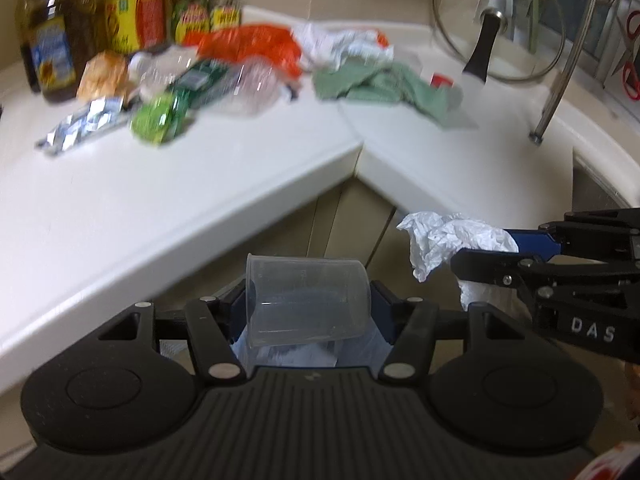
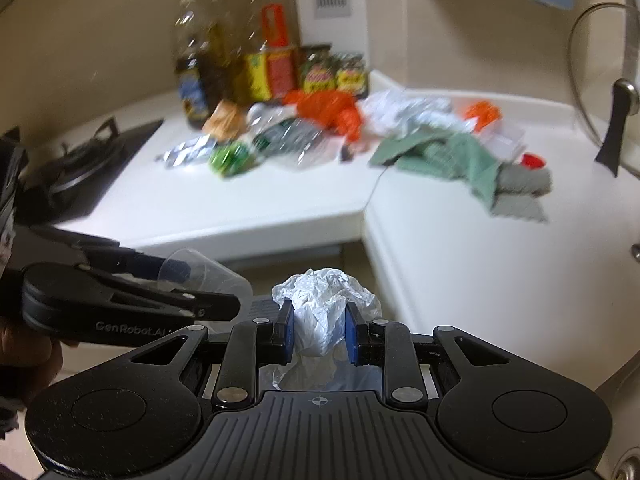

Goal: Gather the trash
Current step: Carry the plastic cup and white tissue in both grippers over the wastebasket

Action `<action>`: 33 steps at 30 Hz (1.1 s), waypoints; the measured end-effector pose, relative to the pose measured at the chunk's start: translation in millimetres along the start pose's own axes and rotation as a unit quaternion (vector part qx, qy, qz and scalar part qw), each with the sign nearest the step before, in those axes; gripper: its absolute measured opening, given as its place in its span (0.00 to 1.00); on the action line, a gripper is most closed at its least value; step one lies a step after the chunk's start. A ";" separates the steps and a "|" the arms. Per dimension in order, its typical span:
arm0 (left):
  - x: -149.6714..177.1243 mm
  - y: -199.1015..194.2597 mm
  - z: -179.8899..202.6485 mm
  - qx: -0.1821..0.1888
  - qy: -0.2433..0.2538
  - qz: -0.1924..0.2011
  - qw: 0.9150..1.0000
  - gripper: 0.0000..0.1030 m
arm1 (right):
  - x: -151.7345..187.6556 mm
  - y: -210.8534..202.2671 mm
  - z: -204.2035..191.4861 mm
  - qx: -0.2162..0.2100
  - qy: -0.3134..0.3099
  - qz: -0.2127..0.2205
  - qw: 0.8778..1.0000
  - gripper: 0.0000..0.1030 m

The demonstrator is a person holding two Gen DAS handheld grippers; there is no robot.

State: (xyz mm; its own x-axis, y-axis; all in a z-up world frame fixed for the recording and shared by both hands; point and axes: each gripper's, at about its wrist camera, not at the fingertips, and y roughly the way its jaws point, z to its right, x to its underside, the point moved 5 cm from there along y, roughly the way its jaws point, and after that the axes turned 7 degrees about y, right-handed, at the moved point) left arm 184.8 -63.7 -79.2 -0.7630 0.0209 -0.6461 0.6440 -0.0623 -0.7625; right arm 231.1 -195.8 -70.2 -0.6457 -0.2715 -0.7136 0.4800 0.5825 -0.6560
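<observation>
Left wrist view: one clear plastic cup [image 1: 306,300] lying sideways, clamped between my left fingers [image 1: 240,304], half-wide. One crumpled white plastic bag [image 2: 326,312] pinched in my nearly closed right fingers [image 2: 285,326]. Beyond, worktop [image 1: 180,184] with a mixed trash pile [image 1: 224,68], uncountable.

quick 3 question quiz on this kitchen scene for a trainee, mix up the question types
1. True or false: the left gripper holds a clear plastic cup.
2. What does the right gripper hold? A) crumpled white plastic bag B) green cloth C) bottle
3. Fill in: the green cloth lies on the white ____.

Key: 1 true; 2 A; 3 counter.
</observation>
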 end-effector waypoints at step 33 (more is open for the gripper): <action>78.5 116.9 -27.6 0.026 -0.030 -0.138 0.990 0.57 | 102.9 127.8 25.3 0.020 -0.044 -0.141 0.989 0.24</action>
State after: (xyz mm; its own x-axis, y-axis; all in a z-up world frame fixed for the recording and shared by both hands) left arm 201.8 -41.7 -220.0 -0.9126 -0.0156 -0.4087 0.4077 -0.1134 -0.9060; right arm 241.1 -168.7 -233.7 -0.7031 -0.4857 -0.5193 0.3133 0.4440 -0.8395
